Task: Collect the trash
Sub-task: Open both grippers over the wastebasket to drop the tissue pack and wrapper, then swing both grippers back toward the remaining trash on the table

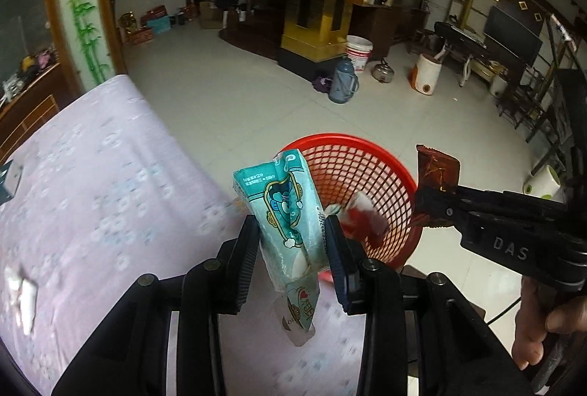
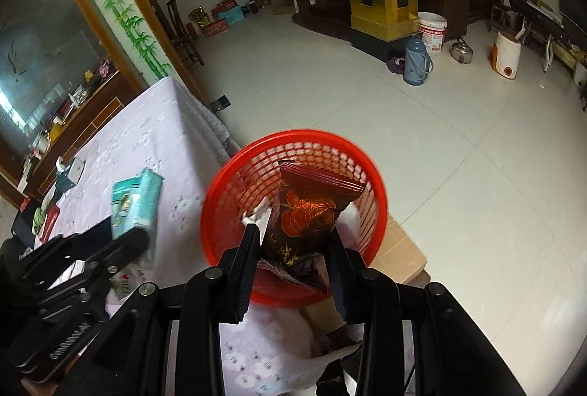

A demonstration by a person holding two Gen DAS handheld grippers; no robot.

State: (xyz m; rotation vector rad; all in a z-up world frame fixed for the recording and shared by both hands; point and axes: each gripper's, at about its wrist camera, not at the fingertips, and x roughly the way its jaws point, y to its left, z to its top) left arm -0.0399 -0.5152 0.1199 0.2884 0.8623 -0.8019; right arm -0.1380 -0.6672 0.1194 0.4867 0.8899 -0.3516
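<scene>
1. In the left wrist view, the left tool (image 1: 291,249) sits at bottom centre, its two fingers pinching a teal pack (image 1: 284,209) that stands upright between them. The pack hangs over the tabletop (image 1: 110,175), just short of the red basket (image 1: 367,142) in the lower middle of the frame.

2. In the right wrist view, the right tool (image 2: 293,249) is at bottom centre, pinching a dark red wrapper (image 2: 312,212). The wrapper is already above the basket's (image 2: 220,190) open mouth.

3. The basket sits at the tabletop's (image 2: 146,124) edge. Some pale and red scraps (image 1: 363,216) lie inside; they are blurred, so what they are is unclear.

4. The step in hand looks like dropping both items in. The wrapper seems ready: spreading the right fingers should let it fall inside.

5. The pack likely needs carrying further right first, past the near rim, before release.

6. Risks, as a judgement: a light wrapper may cling to a finger or catch the rim, so release low and centred. Keep the two tools apart over the basket.

7. A white scrap (image 1: 22,289) at the lower left of the left view remains on the tabletop.
</scene>
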